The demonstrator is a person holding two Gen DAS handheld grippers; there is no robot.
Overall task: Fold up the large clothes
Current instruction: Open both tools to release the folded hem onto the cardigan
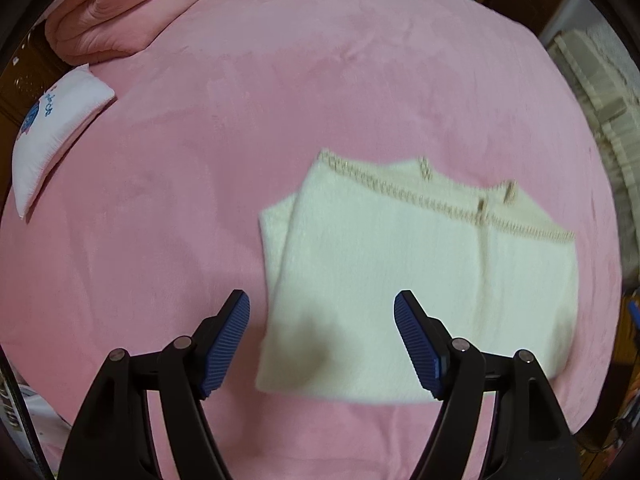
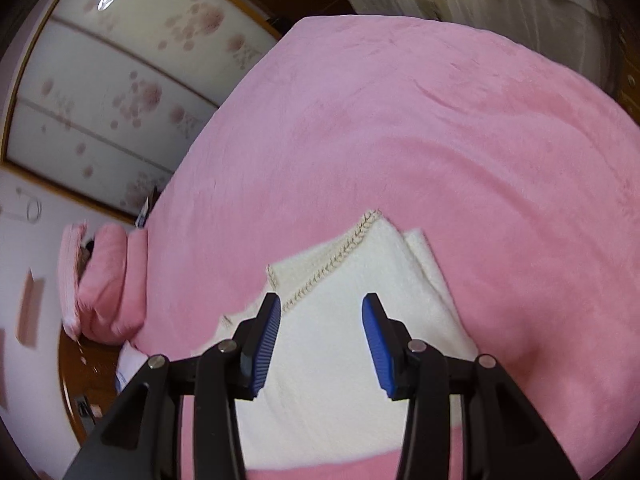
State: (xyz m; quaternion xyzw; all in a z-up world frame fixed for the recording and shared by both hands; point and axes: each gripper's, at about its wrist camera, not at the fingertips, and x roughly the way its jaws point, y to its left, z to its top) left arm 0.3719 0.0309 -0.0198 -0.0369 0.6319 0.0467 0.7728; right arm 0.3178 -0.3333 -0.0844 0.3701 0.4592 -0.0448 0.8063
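Both tongs held wide, empty: left gripper (image 1: 322, 300), right gripper (image 2: 320, 302). Folded cream sweater (image 1: 420, 280) laid near edge of pink bedspread (image 1: 280, 80). Risk judged: top layer alone pinched, fold undone.

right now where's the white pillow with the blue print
In the left wrist view, the white pillow lies at the bed's far left edge, just below the folded pink quilt, well left of the cream garment.
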